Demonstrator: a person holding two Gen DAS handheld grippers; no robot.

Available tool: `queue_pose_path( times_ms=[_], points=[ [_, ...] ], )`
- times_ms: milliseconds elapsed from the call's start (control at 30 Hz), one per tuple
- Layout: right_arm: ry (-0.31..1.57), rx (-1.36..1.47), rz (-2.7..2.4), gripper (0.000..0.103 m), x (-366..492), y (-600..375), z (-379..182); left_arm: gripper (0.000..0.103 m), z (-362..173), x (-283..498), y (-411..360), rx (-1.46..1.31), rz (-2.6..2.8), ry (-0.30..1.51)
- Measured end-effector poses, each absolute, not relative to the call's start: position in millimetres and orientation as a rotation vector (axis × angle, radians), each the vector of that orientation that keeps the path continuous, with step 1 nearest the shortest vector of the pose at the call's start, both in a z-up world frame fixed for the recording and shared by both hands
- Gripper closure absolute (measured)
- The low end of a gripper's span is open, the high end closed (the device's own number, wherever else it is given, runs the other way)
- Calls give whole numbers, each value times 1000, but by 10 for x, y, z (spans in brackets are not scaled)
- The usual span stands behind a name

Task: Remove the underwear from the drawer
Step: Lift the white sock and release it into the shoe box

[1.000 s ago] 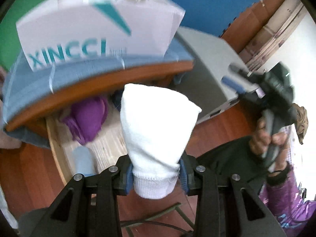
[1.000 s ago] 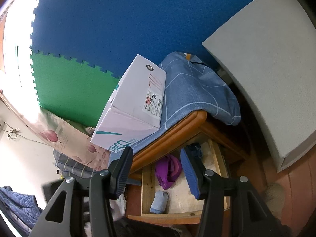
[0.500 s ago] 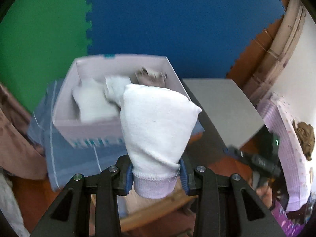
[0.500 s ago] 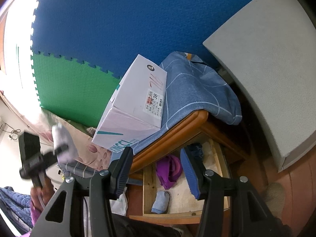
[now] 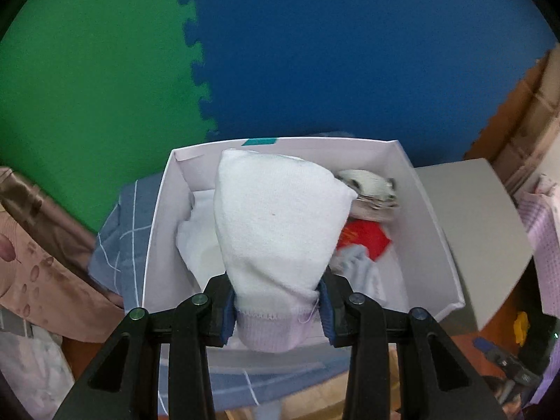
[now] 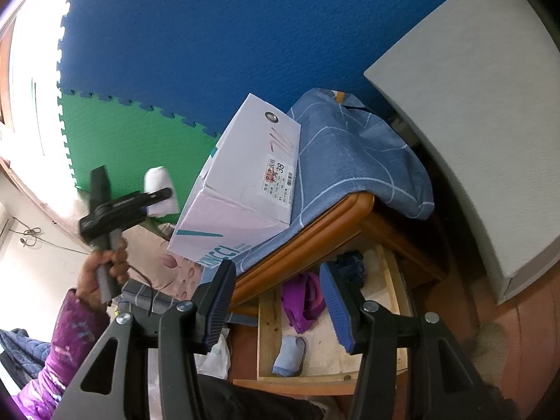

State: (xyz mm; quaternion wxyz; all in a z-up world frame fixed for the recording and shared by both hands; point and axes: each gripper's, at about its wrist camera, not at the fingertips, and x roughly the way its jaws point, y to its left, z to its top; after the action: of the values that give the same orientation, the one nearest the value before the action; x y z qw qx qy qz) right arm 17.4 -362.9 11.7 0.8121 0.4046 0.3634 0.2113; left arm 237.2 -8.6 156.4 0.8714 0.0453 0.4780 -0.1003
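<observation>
My left gripper (image 5: 276, 309) is shut on a folded white underwear (image 5: 276, 224) with a pale lilac waistband and holds it just above the open white shoebox (image 5: 430, 231). The box holds white cloth, a red item (image 5: 367, 241) and a rolled patterned piece (image 5: 371, 189). In the right wrist view the left gripper (image 6: 154, 199) with the white underwear (image 6: 159, 178) is up at the left of the shoebox (image 6: 245, 189). My right gripper (image 6: 276, 301) is open and empty above the open wooden drawer (image 6: 392, 280), which holds purple (image 6: 304, 301), dark blue (image 6: 350, 266) and light blue (image 6: 288, 355) pieces.
The shoebox stands on a blue checked cloth (image 6: 353, 161) over the wooden cabinet top (image 6: 315, 241). A grey padded block (image 6: 472, 112) stands to the right. Blue and green foam mats (image 5: 315, 52) cover the wall. A pink floral fabric (image 5: 38, 266) hangs at the left.
My left gripper has risen from the drawer with the white underwear and now holds it over the open shoebox. The right gripper has stayed open above the drawer.
</observation>
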Motion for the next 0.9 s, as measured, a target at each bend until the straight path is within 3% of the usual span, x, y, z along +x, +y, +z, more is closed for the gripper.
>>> queue_pose_path(
  times_ms=[433, 700, 800, 867, 900],
  points=[
    [793, 864, 461, 51, 209, -3616, 92, 66, 1172, 3028, -26, 89, -114, 1077],
    [806, 858, 468, 51, 238, -3580, 78, 60, 1044, 3197, -47, 95, -70, 1090],
    [809, 856, 469, 51, 241, -3581, 77, 51, 1017, 3218, -61, 104, -46, 1085],
    [810, 856, 470, 51, 239, -3585, 79, 35, 1018, 3224, -64, 111, -25, 1077],
    [810, 856, 469, 51, 239, -3585, 80, 33, 1032, 3211, -67, 117, -10, 1062]
  ],
)
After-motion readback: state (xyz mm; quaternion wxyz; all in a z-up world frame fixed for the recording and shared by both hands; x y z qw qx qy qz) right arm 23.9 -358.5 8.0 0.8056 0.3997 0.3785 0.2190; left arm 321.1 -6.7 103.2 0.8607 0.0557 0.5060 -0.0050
